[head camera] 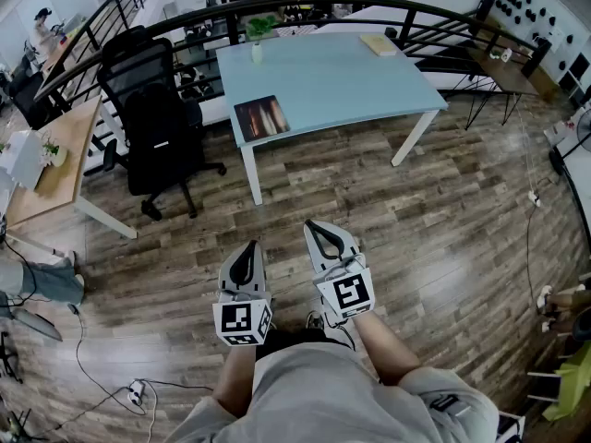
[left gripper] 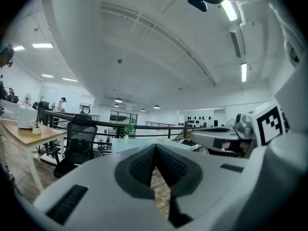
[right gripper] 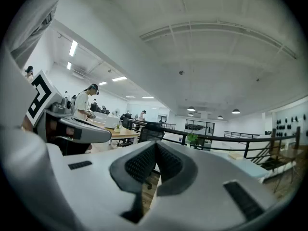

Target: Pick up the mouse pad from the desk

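The mouse pad [head camera: 261, 116], a dark rectangle with orange streaks, lies flat at the front left corner of the light blue desk [head camera: 342, 86]. Both grippers hang over the wooden floor, well short of the desk. My left gripper [head camera: 247, 247] is shut with nothing in it; in its own view the ribbed pads meet at the tips [left gripper: 155, 148]. My right gripper [head camera: 312, 228] is shut and empty too, its pads touching [right gripper: 156, 146]. Each points roughly level toward the desk. The desk top [left gripper: 139, 143] shows beyond the left jaws; the mouse pad is not visible in either gripper view.
A black office chair [head camera: 152, 123] stands left of the desk. A small potted plant [head camera: 258, 35] and a yellowish book [head camera: 379, 44] sit on the desk's far side. A wooden table [head camera: 55, 164] is at the left, a black railing [head camera: 305, 3] behind, cables [head camera: 111, 386] on the floor.
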Tool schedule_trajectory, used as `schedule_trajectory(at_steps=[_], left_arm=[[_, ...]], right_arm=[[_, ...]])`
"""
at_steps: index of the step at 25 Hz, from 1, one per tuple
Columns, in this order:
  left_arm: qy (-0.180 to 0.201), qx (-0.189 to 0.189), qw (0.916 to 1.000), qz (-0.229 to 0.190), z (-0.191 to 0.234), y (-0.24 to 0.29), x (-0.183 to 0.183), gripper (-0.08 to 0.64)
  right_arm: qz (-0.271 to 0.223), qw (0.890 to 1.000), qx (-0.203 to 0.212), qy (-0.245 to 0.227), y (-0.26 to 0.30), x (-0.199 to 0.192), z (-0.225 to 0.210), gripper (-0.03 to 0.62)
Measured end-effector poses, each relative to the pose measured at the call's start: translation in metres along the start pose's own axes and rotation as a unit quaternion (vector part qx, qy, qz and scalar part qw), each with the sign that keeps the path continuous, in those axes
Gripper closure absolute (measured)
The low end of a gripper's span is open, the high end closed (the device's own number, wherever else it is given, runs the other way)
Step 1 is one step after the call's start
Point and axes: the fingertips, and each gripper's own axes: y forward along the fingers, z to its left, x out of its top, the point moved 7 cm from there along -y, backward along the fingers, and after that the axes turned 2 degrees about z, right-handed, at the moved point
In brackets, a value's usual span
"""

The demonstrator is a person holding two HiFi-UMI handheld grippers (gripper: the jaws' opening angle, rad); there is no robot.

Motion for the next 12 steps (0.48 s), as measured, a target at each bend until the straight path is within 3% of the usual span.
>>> schedule_trajectory(at_steps=[6, 12], left_arm=[[0.008, -0.012, 0.9998, 0.014, 0.02, 0.002, -0.007, 0.549], [0.029, -0.054, 0.9969, 0.049, 0.036, 0.007, -0.022, 0.549]], right_arm=[[0.011, 1.0, -0.001, -0.006, 0.015, -0.001, 0.014, 0.589], [0.037, 0.999, -0.007, -0.02, 0.027, -0.006, 0.034, 0.588]])
